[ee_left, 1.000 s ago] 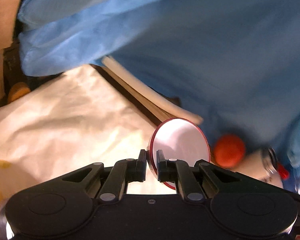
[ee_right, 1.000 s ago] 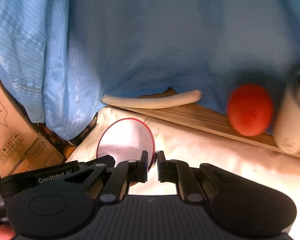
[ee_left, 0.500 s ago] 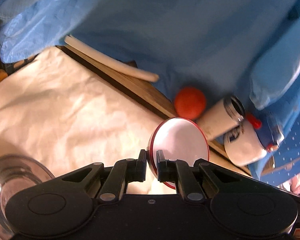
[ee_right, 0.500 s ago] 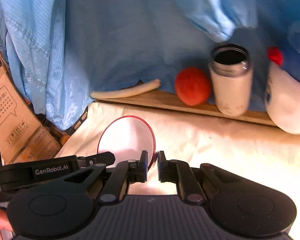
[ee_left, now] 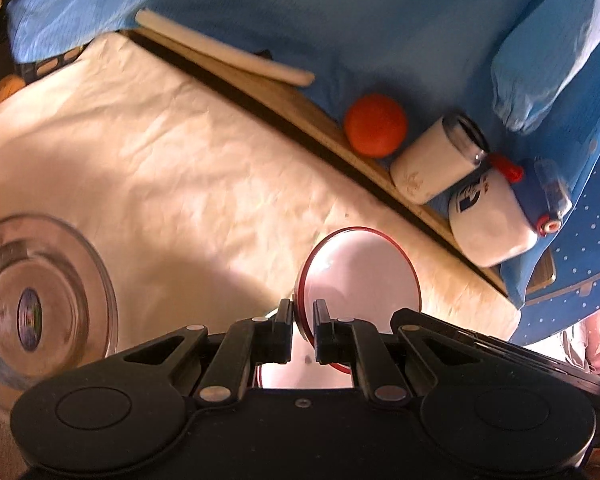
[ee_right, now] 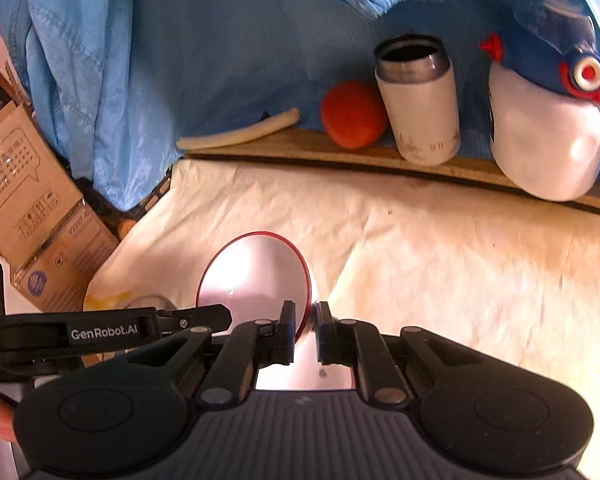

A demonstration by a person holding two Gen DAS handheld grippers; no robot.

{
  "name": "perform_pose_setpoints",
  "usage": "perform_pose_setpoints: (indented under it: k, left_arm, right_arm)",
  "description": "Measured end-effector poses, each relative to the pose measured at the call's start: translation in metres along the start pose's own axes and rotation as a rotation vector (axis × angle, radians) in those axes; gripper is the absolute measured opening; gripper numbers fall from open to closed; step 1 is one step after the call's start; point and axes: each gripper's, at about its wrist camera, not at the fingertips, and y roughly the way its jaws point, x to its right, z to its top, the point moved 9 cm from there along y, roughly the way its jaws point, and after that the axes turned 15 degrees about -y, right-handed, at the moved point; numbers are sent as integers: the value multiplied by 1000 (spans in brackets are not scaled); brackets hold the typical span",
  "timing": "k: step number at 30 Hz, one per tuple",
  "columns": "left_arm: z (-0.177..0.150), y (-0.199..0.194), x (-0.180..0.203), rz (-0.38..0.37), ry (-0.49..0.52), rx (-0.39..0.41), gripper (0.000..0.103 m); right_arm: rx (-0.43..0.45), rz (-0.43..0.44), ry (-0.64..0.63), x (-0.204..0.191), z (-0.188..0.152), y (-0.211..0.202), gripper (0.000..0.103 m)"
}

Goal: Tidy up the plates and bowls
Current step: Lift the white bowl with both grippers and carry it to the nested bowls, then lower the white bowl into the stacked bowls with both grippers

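Observation:
A white bowl with a red rim (ee_left: 360, 276) is held between both grippers above the cream cloth. My left gripper (ee_left: 303, 320) is shut on its rim on one side. My right gripper (ee_right: 305, 322) is shut on the rim on the other side; the bowl (ee_right: 256, 276) shows to its left, with the left gripper's black body beside it. A clear glass bowl (ee_left: 40, 304) stands on the cloth at the left of the left wrist view.
A wooden ledge (ee_right: 340, 152) runs along the cloth's far edge with an orange ball (ee_right: 352, 114), a white open flask (ee_right: 420, 108), a white and blue jug (ee_right: 548, 128) and a white tube (ee_right: 240, 136). Blue fabric hangs behind. Cardboard boxes (ee_right: 32, 208) stand at the left.
Both grippers have tilted down and drawn back with the bowl. The cloth, the ledge objects and the glass bowl have come into view.

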Motion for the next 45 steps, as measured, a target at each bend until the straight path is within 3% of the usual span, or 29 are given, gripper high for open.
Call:
perform_pose_setpoints:
  k: [27, 45]
  left_arm:
    - [-52, 13, -23, 101, -64, -62, 10]
    - [-50, 23, -23, 135, -67, -82, 11]
  right_arm:
    - [-145, 47, -25, 1, -52, 11, 11]
    - [-183, 37, -31, 1, -50, 21, 11]
